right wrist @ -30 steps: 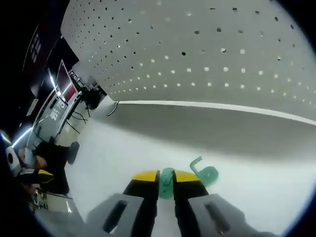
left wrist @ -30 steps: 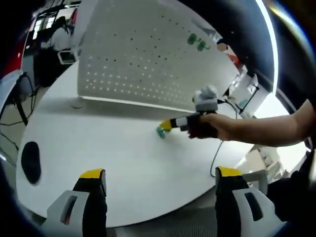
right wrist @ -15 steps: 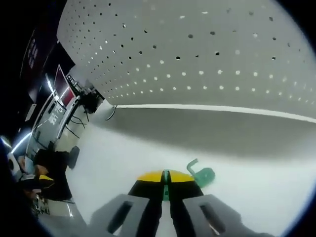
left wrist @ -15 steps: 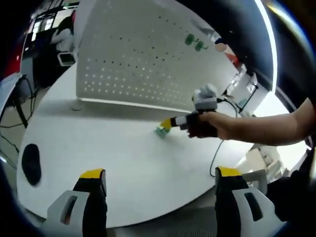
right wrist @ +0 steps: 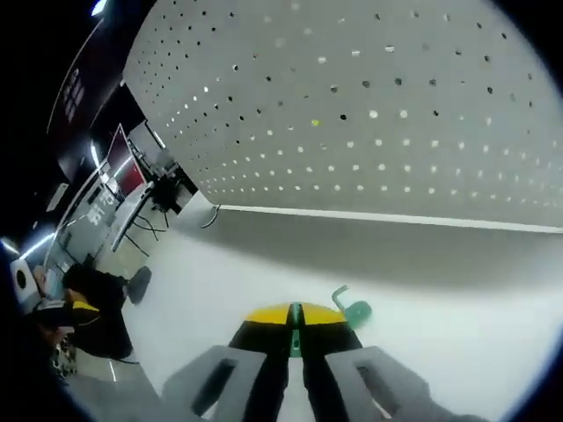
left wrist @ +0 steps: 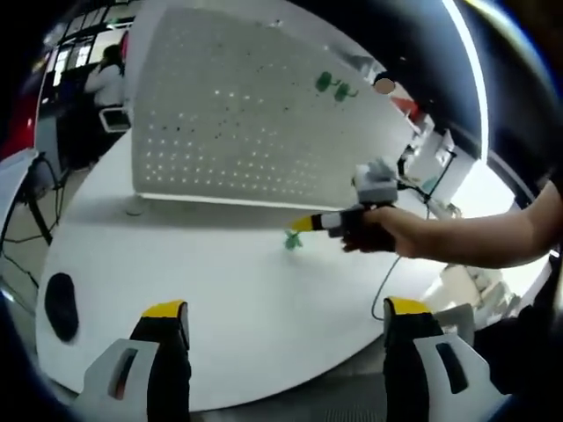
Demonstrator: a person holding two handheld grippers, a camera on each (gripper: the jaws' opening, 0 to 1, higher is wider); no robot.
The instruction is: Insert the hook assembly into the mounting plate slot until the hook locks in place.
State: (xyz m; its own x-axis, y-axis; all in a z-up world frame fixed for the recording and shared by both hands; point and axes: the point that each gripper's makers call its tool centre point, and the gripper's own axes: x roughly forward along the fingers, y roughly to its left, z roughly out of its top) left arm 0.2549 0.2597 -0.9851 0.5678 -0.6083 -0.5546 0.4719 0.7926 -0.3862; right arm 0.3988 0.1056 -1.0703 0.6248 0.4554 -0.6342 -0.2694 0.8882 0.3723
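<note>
Right gripper (right wrist: 295, 318) jaws clenched on a green hook (right wrist: 350, 309), thin green edge pinched between the yellow tips, hook's curl sticking out to the right just above the white table (right wrist: 475, 352); in the left gripper view the right gripper (left wrist: 303, 223) holds the hook (left wrist: 291, 240) near the foot of the white pegboard (left wrist: 237, 114). Left gripper (left wrist: 286, 308) jaws spread wide, holding nothing, over the near table edge. Two more green hooks (left wrist: 332, 85) hang high on the pegboard, dark mouse (left wrist: 61, 305) at left on the table.

bright, even light | soft shadows | fisheye-bent edges | slight blur
</note>
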